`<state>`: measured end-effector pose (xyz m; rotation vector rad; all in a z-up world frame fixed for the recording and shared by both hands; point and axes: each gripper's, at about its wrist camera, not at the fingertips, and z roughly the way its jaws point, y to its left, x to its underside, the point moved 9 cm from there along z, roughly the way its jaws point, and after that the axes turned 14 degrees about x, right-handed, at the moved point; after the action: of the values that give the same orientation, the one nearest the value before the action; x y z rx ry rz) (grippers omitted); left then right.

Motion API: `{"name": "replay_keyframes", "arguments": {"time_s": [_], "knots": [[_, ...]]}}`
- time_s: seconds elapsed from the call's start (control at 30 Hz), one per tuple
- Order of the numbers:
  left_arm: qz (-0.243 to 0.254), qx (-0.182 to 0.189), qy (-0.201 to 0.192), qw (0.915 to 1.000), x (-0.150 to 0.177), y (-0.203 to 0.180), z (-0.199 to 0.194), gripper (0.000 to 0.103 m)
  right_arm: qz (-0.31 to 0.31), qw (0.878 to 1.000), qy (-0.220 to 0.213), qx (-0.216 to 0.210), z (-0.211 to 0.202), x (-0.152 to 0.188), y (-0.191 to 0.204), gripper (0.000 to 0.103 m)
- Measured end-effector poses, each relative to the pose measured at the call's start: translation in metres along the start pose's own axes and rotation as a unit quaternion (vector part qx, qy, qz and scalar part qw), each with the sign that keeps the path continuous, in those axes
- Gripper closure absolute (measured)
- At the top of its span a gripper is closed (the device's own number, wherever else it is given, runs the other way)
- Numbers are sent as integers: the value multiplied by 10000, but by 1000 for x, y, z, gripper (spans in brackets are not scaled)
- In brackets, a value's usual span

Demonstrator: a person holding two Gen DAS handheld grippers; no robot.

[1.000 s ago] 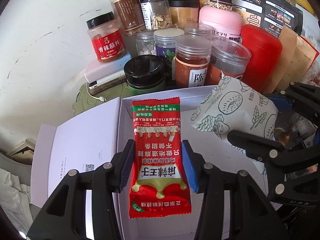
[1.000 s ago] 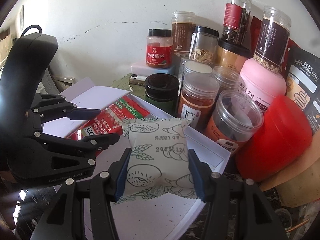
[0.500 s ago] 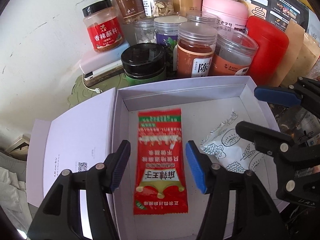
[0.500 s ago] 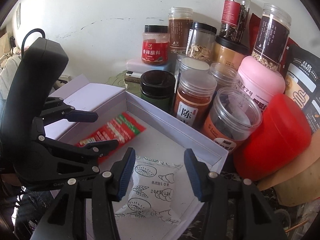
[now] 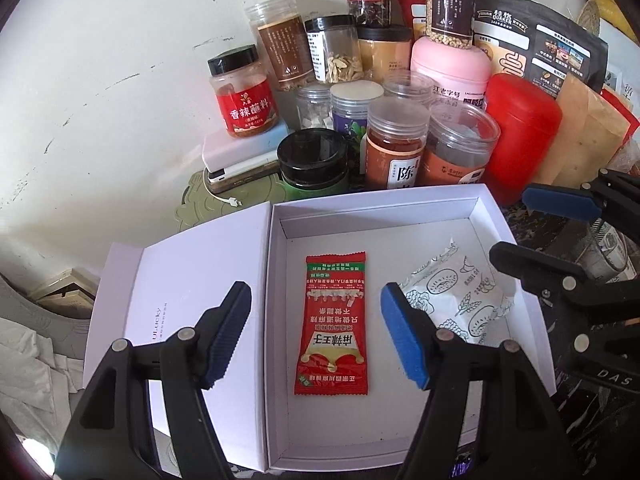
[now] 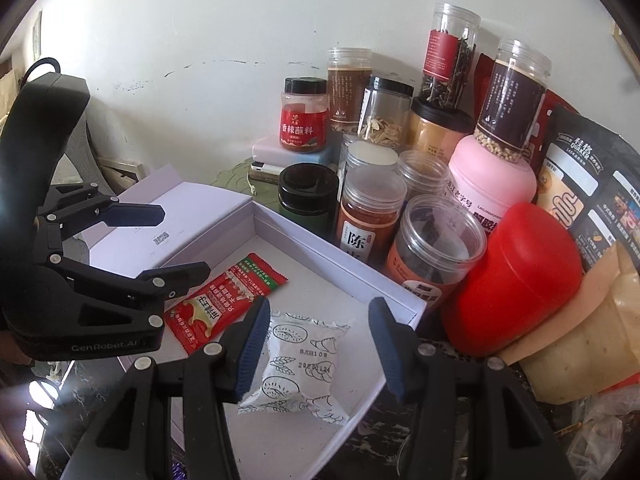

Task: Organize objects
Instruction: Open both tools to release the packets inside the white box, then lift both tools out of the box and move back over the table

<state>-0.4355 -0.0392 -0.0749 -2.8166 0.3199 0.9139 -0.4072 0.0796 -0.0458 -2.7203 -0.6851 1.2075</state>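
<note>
Two snack packets lie in the shallow white cardboard box [image 5: 492, 216].
We see both grippers spread, empty: left gripper [image 5: 316, 334], jaws just widened, over the flat red foil sachet [image 5: 334, 322]; only the right view shows right gripper [image 6: 320, 346] above the white printed pouch [image 6: 298, 364].

Both tongs released packets into box [image 5: 494, 216], lifted.

Two packets lay side by side in the open box [image 5: 494, 220]: the sachet [image 5: 334, 322] to the left, the pastry packet [image 5: 456, 300] to its right. The lid [image 5: 192, 276] lay flat to the box's left. Behind the box stood crowded jars [image 5: 394, 148], with pouches [image 5: 532, 44] behind them to the right.
</note>
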Motion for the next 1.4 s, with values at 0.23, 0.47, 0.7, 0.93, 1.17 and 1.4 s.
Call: {"name": "replay_keyframes", "arguments": {"time_s": [0.23, 0.47, 0.7, 0.93, 1.17, 1.4], "knots": [[3, -38, -220, 9997, -3, -8, -38, 37, 14, 9999, -142, 33, -30, -4, -2, 48], [12, -72, -370, 9993, 0, -17, -68, 34, 37, 9997, -237, 71, -56, -3, -5, 41], [35, -94, -541, 9985, 6, -31, -102, 32, 64, 9990, -393, 180, -88, -1, -8, 40], [97, -115, -690, 9975, 17, -44, -137, 31, 57, 9983, -549, 203, -122, 5, -5, 40], [106, -164, -836, 9963, 34, -60, -169, 31, 60, 9975, -676, 203, -152, 16, -2, 40], [142, -206, -927, 9954, 55, -81, -196, 31, 71, 9968, -772, 215, -181, 33, -2, 40]]}}
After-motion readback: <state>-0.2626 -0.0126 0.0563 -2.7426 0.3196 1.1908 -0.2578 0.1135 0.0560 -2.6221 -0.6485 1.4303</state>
